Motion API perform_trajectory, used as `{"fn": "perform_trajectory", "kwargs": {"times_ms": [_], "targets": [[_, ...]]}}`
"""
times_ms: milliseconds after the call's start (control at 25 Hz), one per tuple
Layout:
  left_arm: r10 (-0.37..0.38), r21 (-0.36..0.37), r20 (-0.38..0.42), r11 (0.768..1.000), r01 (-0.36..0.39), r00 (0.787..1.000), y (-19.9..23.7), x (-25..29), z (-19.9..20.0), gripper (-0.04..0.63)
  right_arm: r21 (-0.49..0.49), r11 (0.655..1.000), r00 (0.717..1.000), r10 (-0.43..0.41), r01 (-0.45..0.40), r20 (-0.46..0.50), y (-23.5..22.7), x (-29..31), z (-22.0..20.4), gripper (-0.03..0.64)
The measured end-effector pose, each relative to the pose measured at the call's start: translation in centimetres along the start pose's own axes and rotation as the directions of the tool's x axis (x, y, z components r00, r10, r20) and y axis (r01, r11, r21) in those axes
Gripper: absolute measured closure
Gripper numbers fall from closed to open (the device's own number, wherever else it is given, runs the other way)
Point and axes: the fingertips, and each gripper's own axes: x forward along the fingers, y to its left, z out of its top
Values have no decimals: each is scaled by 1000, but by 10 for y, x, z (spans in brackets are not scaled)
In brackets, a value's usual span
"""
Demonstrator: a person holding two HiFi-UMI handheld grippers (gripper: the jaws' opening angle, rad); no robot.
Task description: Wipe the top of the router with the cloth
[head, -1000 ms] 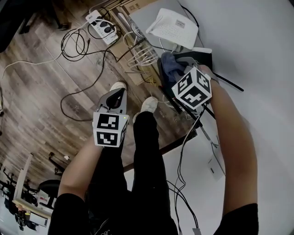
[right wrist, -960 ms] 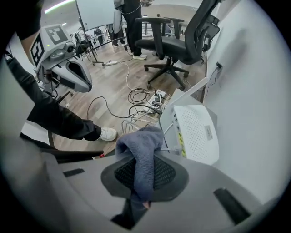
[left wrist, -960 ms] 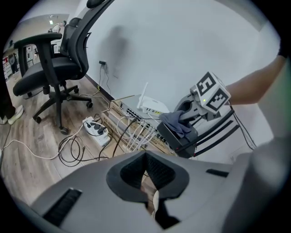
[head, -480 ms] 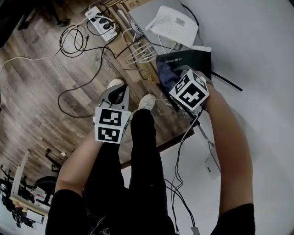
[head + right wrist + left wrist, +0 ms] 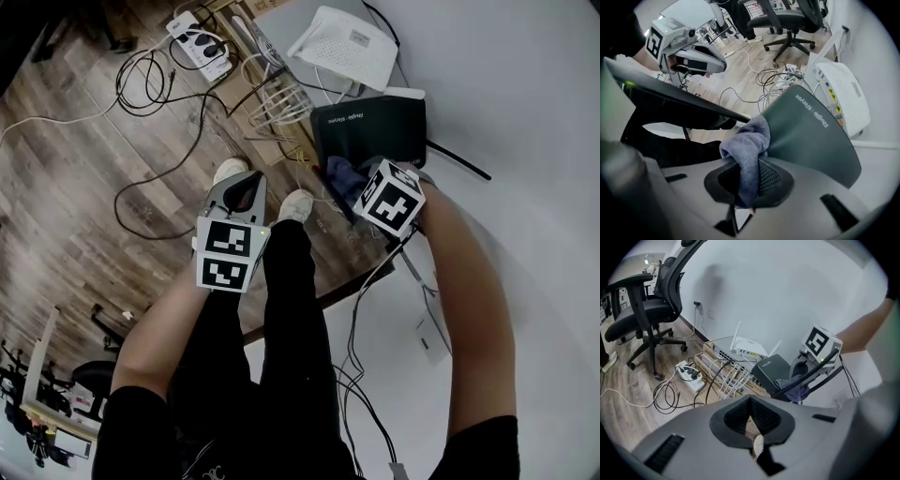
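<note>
A black flat router [image 5: 370,131] lies on the white table, its top showing dark green-grey in the right gripper view [image 5: 811,131]. My right gripper [image 5: 747,180] is shut on a blue-grey cloth [image 5: 747,145]. The bunched cloth [image 5: 343,175] rests at the router's near-left corner, partly over the edge. In the head view the right gripper [image 5: 356,183] sits just before the router. My left gripper [image 5: 242,195] hangs apart over the floor above the person's legs, its jaws [image 5: 752,420] closed with nothing held. The left gripper view shows the router [image 5: 773,371] and cloth [image 5: 799,392] from afar.
A white router [image 5: 345,47] with antennas sits beyond the black one, on a rack with several white cables [image 5: 277,103]. A power strip [image 5: 197,39] and loose cords lie on the wood floor. An office chair [image 5: 647,310] stands at left. Cables [image 5: 361,309] trail across the table.
The right gripper has dragged the cloth back across the router top toward its near-left corner, uncovering most of the top. The left gripper has stayed about where it was.
</note>
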Motion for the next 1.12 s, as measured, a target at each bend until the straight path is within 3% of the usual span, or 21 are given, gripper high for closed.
{"fn": "perform_trajectory", "kwargs": {"times_ms": [400, 480, 600, 760, 1120], "targets": [[-3, 20, -16, 1000, 4, 1000, -1, 2, -3, 601, 120, 993, 997, -9, 19, -79, -26, -4, -19, 594], [-1, 18, -16, 1000, 1, 1000, 0, 2, -3, 600, 153, 987, 989, -15, 38, -148, -33, -6, -33, 594], [0, 18, -18, 1000, 0, 1000, 1, 3, -2, 600, 223, 972, 950, -2, 76, -313, -41, -5, -74, 594], [7, -8, -17, 1000, -7, 1000, 3, 5, 1, 600, 217, 970, 955, -47, 114, -292, -57, -11, -64, 594], [13, -14, -11, 1000, -13, 1000, 9, 4, 4, 601, 166, 930, 857, -219, 328, -466, -97, -19, -110, 594]]}}
